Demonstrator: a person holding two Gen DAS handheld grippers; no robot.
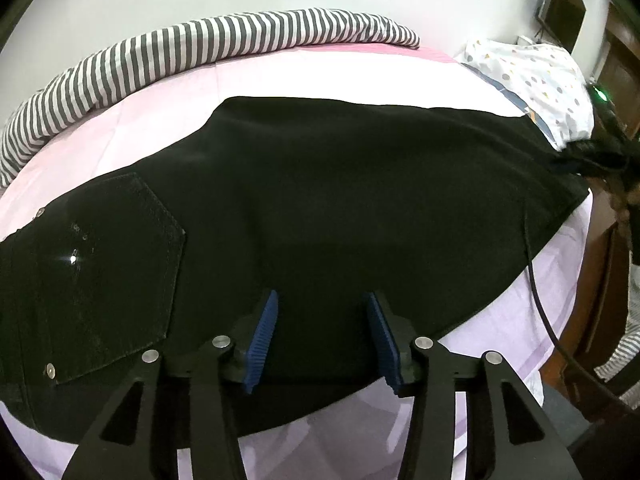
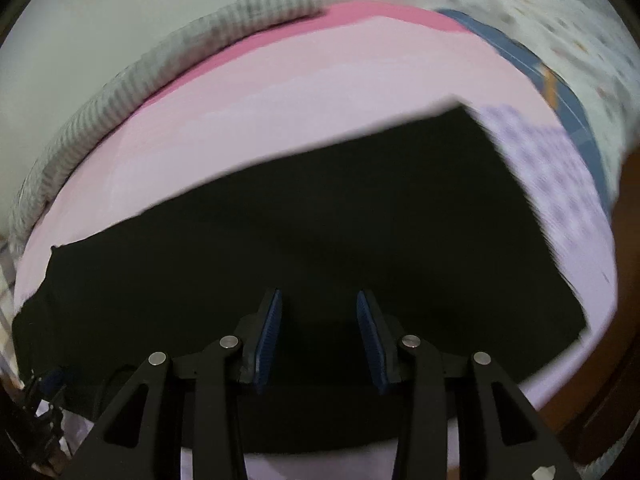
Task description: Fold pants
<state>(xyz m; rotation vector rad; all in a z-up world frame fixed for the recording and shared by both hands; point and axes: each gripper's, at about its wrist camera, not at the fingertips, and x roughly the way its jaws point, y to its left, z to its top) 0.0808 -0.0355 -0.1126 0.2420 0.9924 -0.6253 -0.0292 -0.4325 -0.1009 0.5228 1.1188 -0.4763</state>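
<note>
Black pants [image 1: 320, 200] lie flat on the pink bed sheet [image 1: 160, 92], folded lengthwise with one leg over the other. A back pocket [image 1: 120, 272] with rivets shows at the left in the left wrist view. My left gripper [image 1: 322, 312] is open, above the pants near their front edge, holding nothing. In the right wrist view the pants [image 2: 320, 240] fill the middle, with the leg hem at the right. My right gripper [image 2: 318, 308] is open over the leg, holding nothing. The right wrist view is blurred by motion.
A grey and white striped blanket [image 1: 200, 44] runs along the far edge of the bed by the wall. A patterned white pillow [image 1: 536, 80] lies at the far right. A black cable [image 1: 540, 300] hangs at the bed's right edge. Wooden furniture [image 1: 616, 64] stands at the right.
</note>
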